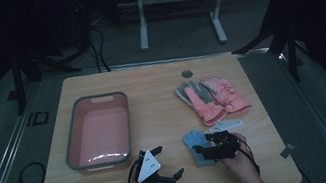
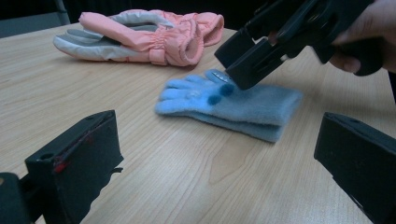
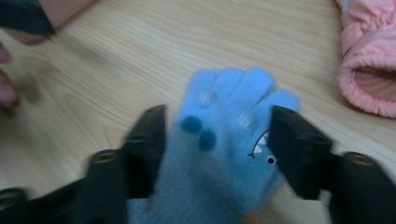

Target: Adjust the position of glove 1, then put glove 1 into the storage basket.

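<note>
A small blue knit glove [image 1: 194,141] [image 2: 243,105] [image 3: 224,140] with a shark face lies flat on the wooden table [image 1: 158,102], near the front right. My right gripper [image 1: 203,146] [image 3: 218,114] hangs low over it, open, one jaw on each side of the glove's palm, the glove's fingers pointing away from it. It also appears in the left gripper view, where the right gripper [image 2: 247,65] tips down onto the glove's finger end. My left gripper [image 1: 168,161] [image 2: 215,172] is open wide, holds nothing, and sits just left of the glove, facing it.
A pair of pink and grey padded gloves [image 1: 212,95] [image 2: 149,35] [image 3: 369,70] lies behind the blue glove. A pink basin with a grey rim [image 1: 99,98] stands empty at the left. A round cable hole [image 1: 187,74] sits near the table's far edge.
</note>
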`<state>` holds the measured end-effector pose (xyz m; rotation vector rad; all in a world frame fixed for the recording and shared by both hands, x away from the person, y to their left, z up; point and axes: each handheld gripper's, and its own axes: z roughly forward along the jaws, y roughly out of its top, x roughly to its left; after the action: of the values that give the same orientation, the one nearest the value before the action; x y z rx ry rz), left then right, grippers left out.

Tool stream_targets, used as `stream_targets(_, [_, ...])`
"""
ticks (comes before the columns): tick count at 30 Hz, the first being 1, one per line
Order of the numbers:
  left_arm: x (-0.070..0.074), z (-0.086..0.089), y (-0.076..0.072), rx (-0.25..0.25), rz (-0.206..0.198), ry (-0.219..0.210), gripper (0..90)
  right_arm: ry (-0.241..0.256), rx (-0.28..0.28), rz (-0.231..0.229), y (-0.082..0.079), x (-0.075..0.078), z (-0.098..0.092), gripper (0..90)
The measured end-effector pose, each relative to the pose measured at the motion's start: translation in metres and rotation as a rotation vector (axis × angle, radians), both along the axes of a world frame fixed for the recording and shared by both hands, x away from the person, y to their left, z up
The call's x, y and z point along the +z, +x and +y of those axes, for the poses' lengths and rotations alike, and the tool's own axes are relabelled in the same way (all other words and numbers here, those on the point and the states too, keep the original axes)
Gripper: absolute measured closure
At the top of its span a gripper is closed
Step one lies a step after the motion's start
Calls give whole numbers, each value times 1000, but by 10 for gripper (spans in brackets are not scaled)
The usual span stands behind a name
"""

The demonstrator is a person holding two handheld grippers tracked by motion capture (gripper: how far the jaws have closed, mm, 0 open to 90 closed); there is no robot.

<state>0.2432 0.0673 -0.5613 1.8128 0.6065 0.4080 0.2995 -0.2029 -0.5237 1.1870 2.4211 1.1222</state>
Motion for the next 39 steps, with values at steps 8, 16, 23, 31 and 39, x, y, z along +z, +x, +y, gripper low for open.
stream_targets(8, [0,0,1,13,6,-10,6,52,39,7,7,7,-19,164])
stream_targets(16, [3,-7,-1,-20,-20,51,6,53,118,-41,16,20,-37,136])
stream_targets(23, [17,-13,3,-118,121,31,6,88,114,50,17,21,-47,132])
stream_targets(31, [22,-35,3,-221,79,110,25,103,114,55,19,20,-49,272])
stream_targets(39, [22,-69,14,-327,11,237,241,98,71,89,35,3,-34,354])
